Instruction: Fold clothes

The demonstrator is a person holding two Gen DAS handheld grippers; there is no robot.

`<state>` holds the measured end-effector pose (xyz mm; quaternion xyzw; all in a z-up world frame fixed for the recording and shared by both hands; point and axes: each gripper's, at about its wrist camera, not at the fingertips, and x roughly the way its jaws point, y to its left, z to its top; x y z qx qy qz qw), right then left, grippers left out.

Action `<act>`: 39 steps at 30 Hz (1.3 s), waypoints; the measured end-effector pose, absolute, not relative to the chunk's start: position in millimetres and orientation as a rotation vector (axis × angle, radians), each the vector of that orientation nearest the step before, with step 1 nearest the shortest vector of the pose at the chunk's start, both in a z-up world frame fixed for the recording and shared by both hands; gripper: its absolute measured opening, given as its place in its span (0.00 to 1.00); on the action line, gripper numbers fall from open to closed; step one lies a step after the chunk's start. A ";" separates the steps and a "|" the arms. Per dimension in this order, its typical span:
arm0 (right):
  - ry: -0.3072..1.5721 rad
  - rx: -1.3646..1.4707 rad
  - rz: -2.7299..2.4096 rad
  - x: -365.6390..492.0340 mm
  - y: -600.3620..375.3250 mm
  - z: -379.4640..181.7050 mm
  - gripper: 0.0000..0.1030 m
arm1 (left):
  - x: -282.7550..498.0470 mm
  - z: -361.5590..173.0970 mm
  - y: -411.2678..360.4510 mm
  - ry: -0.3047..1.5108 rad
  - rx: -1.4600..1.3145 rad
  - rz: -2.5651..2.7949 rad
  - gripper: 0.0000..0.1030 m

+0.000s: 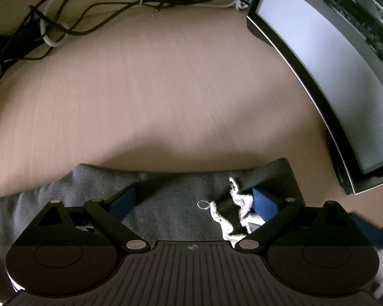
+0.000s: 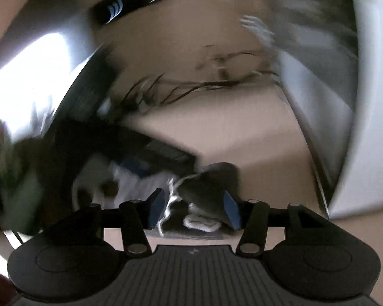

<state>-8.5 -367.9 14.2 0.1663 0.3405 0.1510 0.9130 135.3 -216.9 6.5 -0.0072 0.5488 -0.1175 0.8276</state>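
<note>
A grey knit garment (image 1: 171, 204) with a white drawstring (image 1: 232, 209) lies at the near edge of the tan table (image 1: 166, 81). My left gripper (image 1: 194, 201) is open, its blue pads (image 1: 264, 204) spread on either side of the waistband, just above the cloth. In the blurred right wrist view my right gripper (image 2: 194, 209) is open, with a bunched grey corner of the garment (image 2: 212, 186) and the white drawstring (image 2: 171, 204) between its blue pads (image 2: 155, 204). I cannot tell whether the pads touch the cloth.
A dark monitor with a pale screen (image 1: 319, 58) stands at the right of the table. A tangle of black and white cables (image 1: 89, 10) runs along the back edge. The right wrist view shows the same monitor (image 2: 316, 97) and cables (image 2: 191, 86), heavily blurred.
</note>
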 end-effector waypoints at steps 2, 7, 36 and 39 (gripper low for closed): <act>0.726 0.485 0.235 0.9 -388.5 6.7 0.50 | 134.1 6.7 -217.1 1.162 -0.016 -0.252 0.97; 0.788 0.642 0.175 21.5 -392.9 -30.3 0.50 | 136.3 5.8 -219.1 1.160 -0.017 -0.265 0.97; 0.551 -0.560 0.129 7.2 -242.6 -12.5 0.34 | 133.1 52.1 -195.0 1.164 -0.268 -0.465 0.85; 0.513 -0.674 0.168 3.0 -233.3 -16.4 0.34 | 137.3 48.8 -212.6 1.201 -0.265 -0.476 0.62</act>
